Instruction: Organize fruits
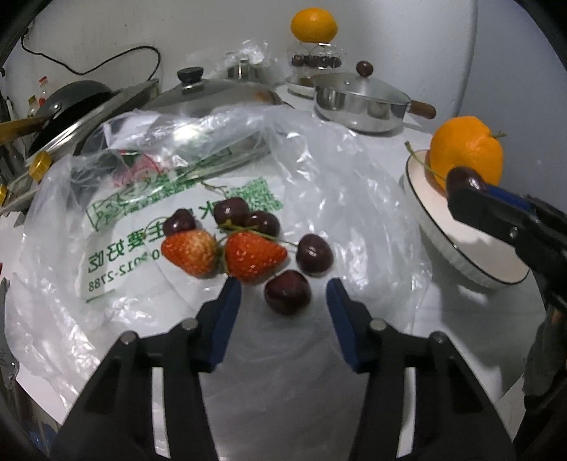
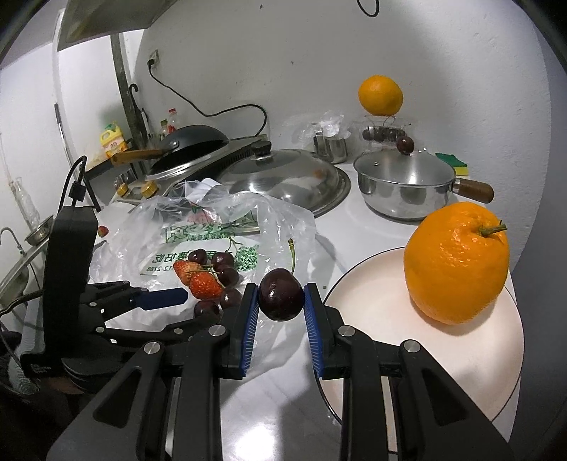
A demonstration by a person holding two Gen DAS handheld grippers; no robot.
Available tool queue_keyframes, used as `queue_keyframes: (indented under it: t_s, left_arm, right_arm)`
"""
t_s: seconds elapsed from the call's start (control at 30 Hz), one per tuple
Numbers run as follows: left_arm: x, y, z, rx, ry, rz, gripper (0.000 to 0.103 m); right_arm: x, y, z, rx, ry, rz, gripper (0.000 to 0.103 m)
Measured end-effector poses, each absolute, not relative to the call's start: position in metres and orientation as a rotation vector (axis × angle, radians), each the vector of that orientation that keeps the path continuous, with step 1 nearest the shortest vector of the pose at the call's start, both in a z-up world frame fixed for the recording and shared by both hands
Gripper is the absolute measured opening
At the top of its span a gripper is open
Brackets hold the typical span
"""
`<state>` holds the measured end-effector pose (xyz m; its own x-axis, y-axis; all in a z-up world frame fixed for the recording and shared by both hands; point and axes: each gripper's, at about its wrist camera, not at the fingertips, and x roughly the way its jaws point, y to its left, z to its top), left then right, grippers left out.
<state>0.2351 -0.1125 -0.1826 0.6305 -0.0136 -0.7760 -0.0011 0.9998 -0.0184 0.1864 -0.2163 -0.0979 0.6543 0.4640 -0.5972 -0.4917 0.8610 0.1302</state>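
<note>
At the bottom of my right wrist view, my right tongs (image 2: 280, 301) are clamped on a dark cherry (image 2: 280, 298), both blue pads pressing its sides, its stem curving upward; it hangs just left of the white plate (image 2: 372, 305) at lower right. On that plate sits a large orange (image 2: 457, 262), toward the right edge of the frame. In the left wrist view, my left tongs (image 1: 283, 294) stand partly open low in the centre, with a loose cherry (image 1: 287, 291) lying between the pads, neither of which touches it. Just above them, in the middle of the frame, two strawberries (image 1: 226, 253) lie side by side among more cherries (image 1: 244, 214), all on a crumpled clear plastic bag (image 1: 336, 170) with green print spread over the white worktop (image 1: 443, 308). Further back, toward the top of the frame, stand a domed steel lid (image 1: 219, 95) and a lidded steel pot (image 1: 361, 103) with a wooden handle. At top centre a second orange (image 1: 314, 25) is perched on a glass stand, and at upper left a dark wok (image 1: 71, 103) rests tilted.
</note>
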Motion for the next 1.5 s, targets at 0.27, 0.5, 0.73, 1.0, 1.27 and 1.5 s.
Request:
queue_keyframes:
  t_s: [0.27,0.5,0.73,1.0,1.27,1.5]
  left_arm:
    - [0.241,-0.113,-0.191,-0.042,0.920,-0.029,0.040]
    - [0.242,-0.111,-0.193,-0.049,0.920,-0.044,0.034]
    - [0.240,-0.113,-0.192,-0.047,0.916,-0.061,0.030]
    - [0.229,-0.113,-0.179,-0.045,0.879,-0.075,0.030]
    - [0.218,-0.112,-0.163,-0.045,0.834,-0.086,0.030]
    - [0.208,-0.114,-0.148,-0.039,0.792,-0.098,0.030]
  right_arm:
    - [0.187,-0.215,-0.099,-0.046,0.667,0.546,0.028]
    - [0.187,-0.213,-0.101,-0.051,0.669,0.545,0.028]
    - [0.187,-0.213,-0.100,-0.053,0.667,0.543,0.028]
    - [0.186,-0.214,-0.097,-0.065,0.664,0.534,0.028]
    - [0.175,-0.210,-0.089,-0.086,0.653,0.521,0.028]
    - [0.165,-0.210,-0.082,-0.099,0.643,0.509,0.028]
